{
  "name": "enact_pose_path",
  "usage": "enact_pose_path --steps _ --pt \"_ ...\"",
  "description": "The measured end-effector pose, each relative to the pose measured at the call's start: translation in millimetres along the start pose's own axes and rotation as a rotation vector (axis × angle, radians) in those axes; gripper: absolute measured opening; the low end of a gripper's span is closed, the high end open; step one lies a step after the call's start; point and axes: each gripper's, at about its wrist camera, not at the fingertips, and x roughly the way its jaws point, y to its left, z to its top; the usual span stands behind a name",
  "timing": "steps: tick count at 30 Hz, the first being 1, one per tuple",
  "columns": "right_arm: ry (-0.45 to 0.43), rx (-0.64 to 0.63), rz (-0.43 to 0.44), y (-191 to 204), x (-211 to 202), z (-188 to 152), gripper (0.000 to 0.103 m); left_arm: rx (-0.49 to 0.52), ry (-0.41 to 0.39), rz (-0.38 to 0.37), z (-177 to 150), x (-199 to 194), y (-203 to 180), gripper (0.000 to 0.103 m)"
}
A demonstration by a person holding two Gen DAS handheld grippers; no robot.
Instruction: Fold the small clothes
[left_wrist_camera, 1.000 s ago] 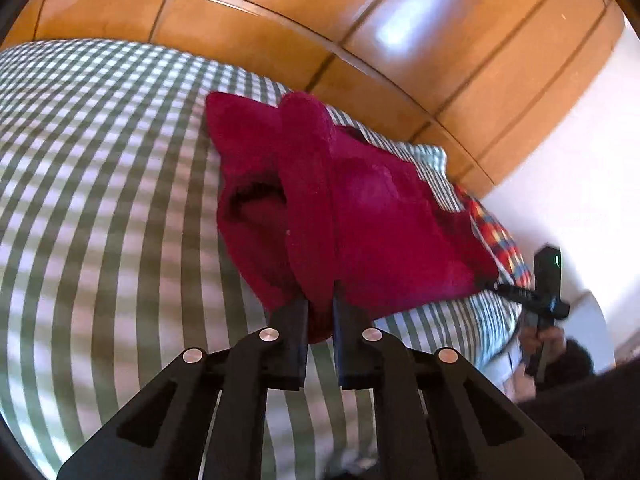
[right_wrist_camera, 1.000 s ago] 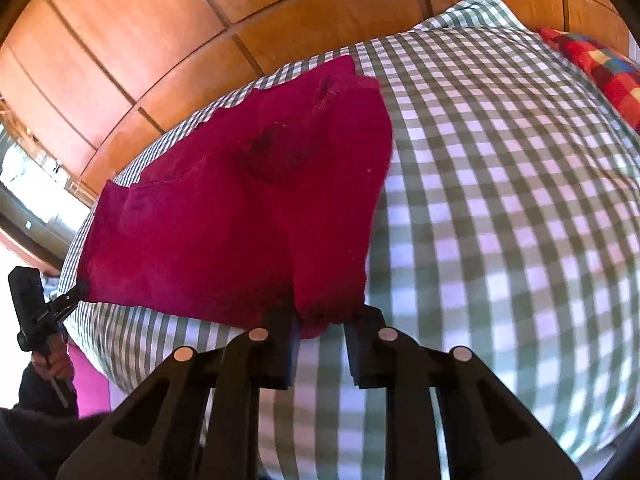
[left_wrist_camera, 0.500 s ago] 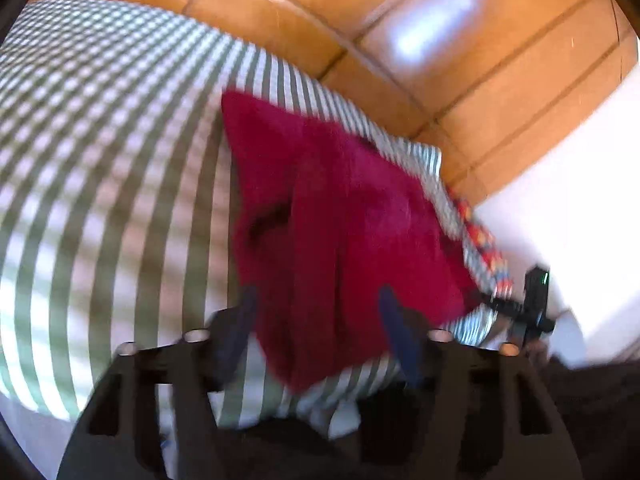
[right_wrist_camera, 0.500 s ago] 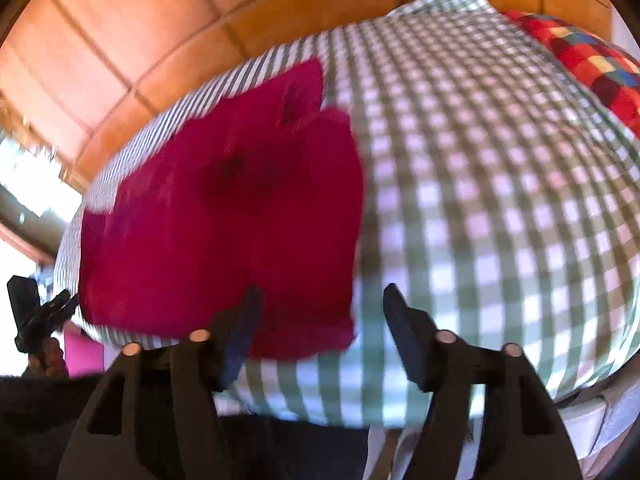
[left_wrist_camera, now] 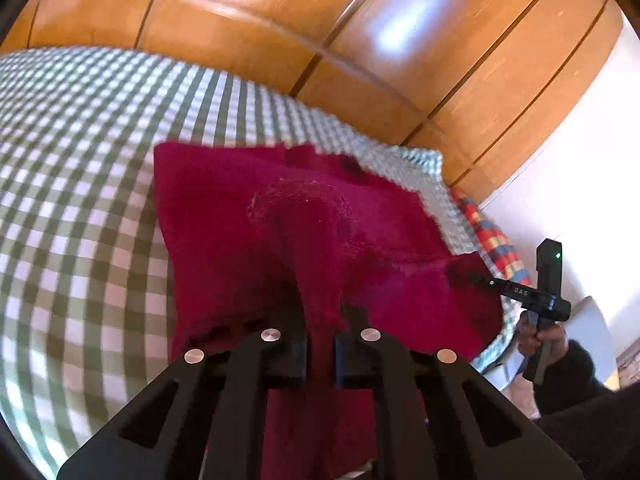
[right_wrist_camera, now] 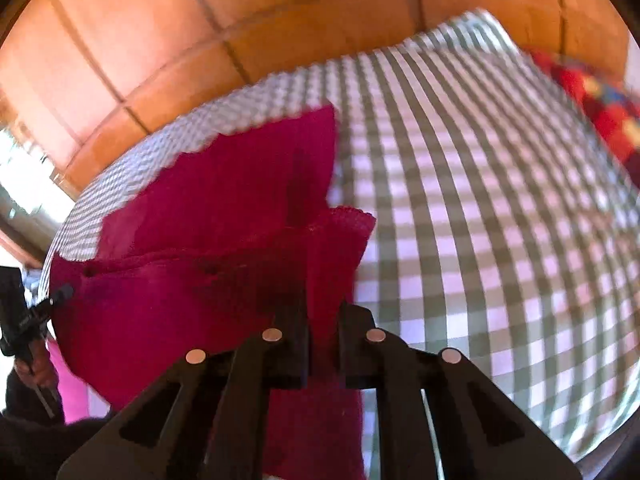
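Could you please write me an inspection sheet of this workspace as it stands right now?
Surface: bed with a green-and-white checked cover.
Job's things: red garment, partly lifted off the bed, its near edge raised at both held points.
Clutter: multicoloured checked pillow at the bed's far end.
Grippers: left gripper shut on the garment's edge; right gripper shut on the garment's edge too.
Cables: nothing seen.
Surroundings: wooden panels behind the bed; white wall beside them.
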Motion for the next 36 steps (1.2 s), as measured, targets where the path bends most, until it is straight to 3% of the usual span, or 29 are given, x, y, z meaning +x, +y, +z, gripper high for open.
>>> enact_pose_path --steps 4,8,12,17,21,23,24,26,29,34,36 --pt "-0.085 -0.055 0.047 19.5 -27.5 22.2 0.009 -0.022 -0.101 -0.044 10.8 -36.5 -1.5 0.007" --pt "-0.15 -0.056 0.061 31.1 -22.9 64.5 0.009 -0.035 -0.142 -0.019 41.2 -37.2 3.8 0.007" --pt "-0.144 -0.034 0.024 31.5 21.8 111.7 0.008 -0.055 -0.141 0.042 79.6 -16.1 22.1 0.007" --pt "-0.062 -0.002 -0.029 21.3 87.9 147.5 0.008 -0.134 -0.08 0.125 119.5 35.0 61.6 0.007" --pt "0.05 0.001 -0.076 13.7 137.2 146.4 0.009 -0.171 0.0 0.201 127.6 74.4 83.9 0.007" --pt "0.075 0.014 -0.087 8.2 145.4 141.9 0.019 -0.189 0.037 0.248 125.6 87.1 91.0 0.01" --pt "0.075 0.022 -0.079 6.8 143.0 139.2 0.023 -0.202 0.043 0.243 123.1 88.5 93.1 0.012" --pt "0.05 0.032 -0.052 2.6 125.1 130.4 0.046 -0.223 0.035 0.225 116.1 80.7 92.3 0.024" --pt "0.023 0.034 -0.004 -2.6 91.3 111.8 0.057 -0.219 0.013 0.192 100.3 51.0 87.3 0.036" --pt "0.075 0.035 0.081 -15.1 45.9 56.6 0.06 -0.155 0.013 0.096 53.5 2.1 75.9 0.037" --pt "0.11 0.022 0.077 -16.8 37.4 34.2 0.06 -0.119 0.03 0.055 25.2 -15.8 69.4 0.049"
